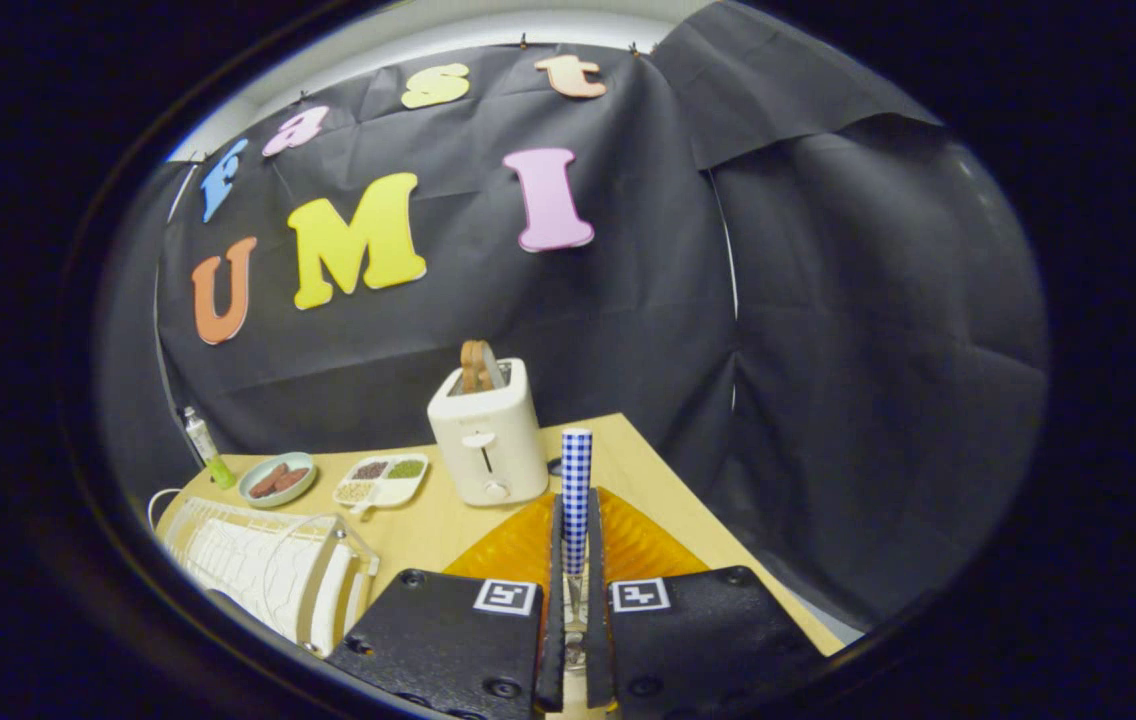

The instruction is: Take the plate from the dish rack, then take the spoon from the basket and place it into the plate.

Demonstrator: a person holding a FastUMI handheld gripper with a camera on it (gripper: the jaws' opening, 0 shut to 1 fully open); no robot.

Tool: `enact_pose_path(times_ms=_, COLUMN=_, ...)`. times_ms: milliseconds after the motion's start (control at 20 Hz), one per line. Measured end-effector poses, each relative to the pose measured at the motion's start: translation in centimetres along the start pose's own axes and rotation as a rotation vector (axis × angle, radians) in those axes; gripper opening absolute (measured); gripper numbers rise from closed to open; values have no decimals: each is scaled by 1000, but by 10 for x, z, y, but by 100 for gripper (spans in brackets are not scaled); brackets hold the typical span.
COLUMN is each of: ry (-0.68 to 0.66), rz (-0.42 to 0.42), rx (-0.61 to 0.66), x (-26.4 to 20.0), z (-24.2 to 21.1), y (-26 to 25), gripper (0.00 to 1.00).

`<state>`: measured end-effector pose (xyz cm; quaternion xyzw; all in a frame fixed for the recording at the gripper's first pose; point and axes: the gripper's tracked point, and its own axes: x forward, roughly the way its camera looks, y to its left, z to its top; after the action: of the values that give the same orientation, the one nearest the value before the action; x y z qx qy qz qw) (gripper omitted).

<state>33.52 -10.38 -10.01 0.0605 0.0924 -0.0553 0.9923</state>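
My gripper [576, 590] is shut on the spoon [576, 480], both fingers pressing its sides. The spoon stands upright between them, its blue-and-white checked handle rising above the fingertips and its metal shaft running down between the fingers. An orange ribbed plate [640, 545] lies flat on the wooden table directly under and just ahead of the fingers, showing on both sides of them. The spoon's bowl end is hidden low between the fingers, so I cannot tell whether it touches the plate. A white wire dish rack [258, 570] stands to the left of the fingers.
A white toaster [488, 435] with bread in its slot stands just beyond the plate. Further left are a divided white dish [383, 480], a small bowl of sausages [277, 480] and a small bottle [203, 445]. The table's right edge [728, 540] runs close beside the plate.
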Motion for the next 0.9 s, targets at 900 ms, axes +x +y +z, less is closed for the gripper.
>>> enact_pose_path(times_ms=900, ry=-166, rz=249, rx=-44, x=-212, z=-31, y=173, gripper=14)
